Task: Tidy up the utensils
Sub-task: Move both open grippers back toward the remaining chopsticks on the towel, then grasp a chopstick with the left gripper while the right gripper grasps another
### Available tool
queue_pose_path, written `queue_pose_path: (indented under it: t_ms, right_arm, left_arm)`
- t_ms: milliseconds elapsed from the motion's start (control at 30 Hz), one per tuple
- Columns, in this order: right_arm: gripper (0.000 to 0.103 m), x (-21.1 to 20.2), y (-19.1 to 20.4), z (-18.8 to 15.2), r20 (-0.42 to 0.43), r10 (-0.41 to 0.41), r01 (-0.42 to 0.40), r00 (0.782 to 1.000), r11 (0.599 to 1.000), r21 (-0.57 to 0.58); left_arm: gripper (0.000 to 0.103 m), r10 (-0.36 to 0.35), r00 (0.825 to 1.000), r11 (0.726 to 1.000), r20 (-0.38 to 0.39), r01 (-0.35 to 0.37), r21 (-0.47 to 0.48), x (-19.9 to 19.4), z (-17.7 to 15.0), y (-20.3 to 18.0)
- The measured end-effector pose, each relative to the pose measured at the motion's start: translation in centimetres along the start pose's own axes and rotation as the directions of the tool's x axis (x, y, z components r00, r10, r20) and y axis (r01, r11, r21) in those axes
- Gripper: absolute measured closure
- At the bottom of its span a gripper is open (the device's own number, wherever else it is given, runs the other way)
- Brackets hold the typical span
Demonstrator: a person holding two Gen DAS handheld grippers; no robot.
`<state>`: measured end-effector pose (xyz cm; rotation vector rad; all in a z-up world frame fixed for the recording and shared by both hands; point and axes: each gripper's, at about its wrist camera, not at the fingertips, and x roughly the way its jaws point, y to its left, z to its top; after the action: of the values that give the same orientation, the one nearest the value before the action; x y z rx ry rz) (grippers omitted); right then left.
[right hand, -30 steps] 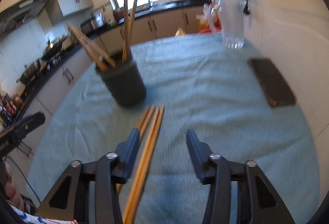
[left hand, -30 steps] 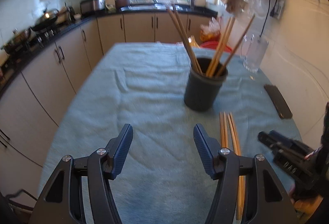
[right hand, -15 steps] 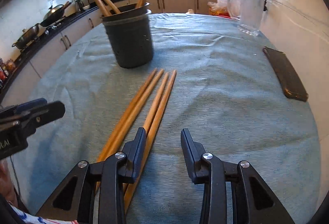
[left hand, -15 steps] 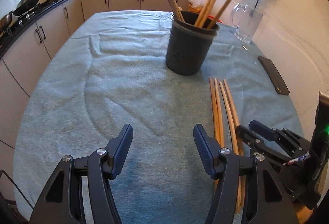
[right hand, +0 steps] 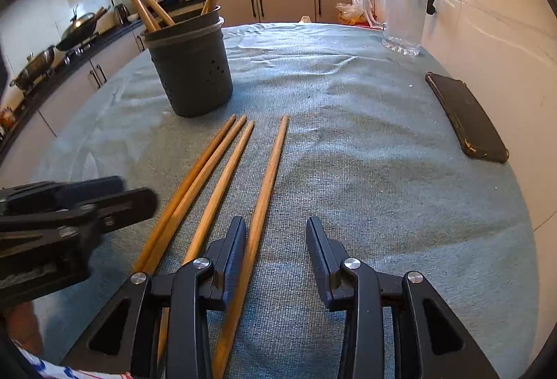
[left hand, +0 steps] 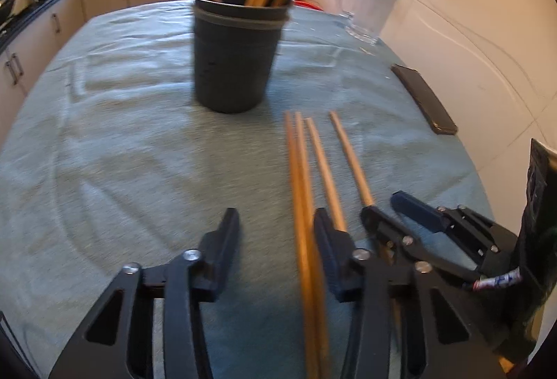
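Observation:
Four wooden chopsticks lie on the cloth in front of a dark grey perforated holder [left hand: 233, 65] [right hand: 191, 72] that has several more standing in it. My left gripper [left hand: 276, 233] [right hand: 122, 192] is low over the cloth and its jaws are closing. The leftmost pair of chopsticks [left hand: 299, 187] [right hand: 195, 177] runs between them, close to the right finger, with a gap to the left finger. My right gripper [right hand: 275, 229] [left hand: 384, 205] is open; the rightmost chopstick [right hand: 268, 177] [left hand: 351, 156] lies between its jaws, beside the left finger. A third chopstick [right hand: 222, 177] passes outside that finger.
A blue-green cloth [left hand: 122, 135] covers the table. A glass pitcher [right hand: 403, 17] stands at the far right by the wall. A dark flat phone [right hand: 466, 118] lies near the right edge. Kitchen cabinets run along the left and back.
Both grippers came down closer to the chopsticks. The left one moved forward over the leftmost pair and its jaws narrowed. The rightmost chopstick now lies apart from the others, between the right jaws.

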<state>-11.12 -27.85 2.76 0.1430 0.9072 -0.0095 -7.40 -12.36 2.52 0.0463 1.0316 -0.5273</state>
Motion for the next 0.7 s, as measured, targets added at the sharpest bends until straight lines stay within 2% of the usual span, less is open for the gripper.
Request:
queue_pose_path:
  t_ms: [67,233,367,533,600,700]
  right_arm:
    - [0.063,0.0,0.0,0.0,0.002,0.009,-0.009,1.0,1.0,0.007]
    - [0.059,0.1,0.0,0.0,0.005,0.028,-0.028,1.0,1.0,0.011]
    - [0.054,0.1,0.0,0.0,0.006,0.042,-0.042,0.999,0.999,0.008]
    - [0.054,0.2,0.0,0.0,0.006,0.046,-0.046,0.999,0.999,0.009]
    - [0.054,0.2,-0.1,0.0,0.008,0.053,-0.053,0.999,0.998,0.015]
    - [0.054,0.2,-0.3,0.0,0.01,0.063,-0.063,0.998,0.998,0.024]
  left_arm:
    - [0.082,0.019,1.0,1.0,-0.025,-0.019,0.018,1.1,0.3,-0.3]
    - [0.084,0.029,0.999,1.0,-0.016,-0.028,0.012,1.7,0.9,-0.1]
    - [0.085,-0.048,0.999,0.998,-0.023,0.047,-0.035,1.5,1.1,0.3]
    - [0.089,-0.003,1.0,1.0,-0.03,0.004,0.028,2.3,1.5,-1.3]
    - [0.097,0.006,0.999,1.0,-0.034,-0.005,0.028,2.4,1.9,-1.4]
    - [0.097,0.011,0.999,1.0,-0.038,-0.01,0.01,2.9,2.4,-1.0]
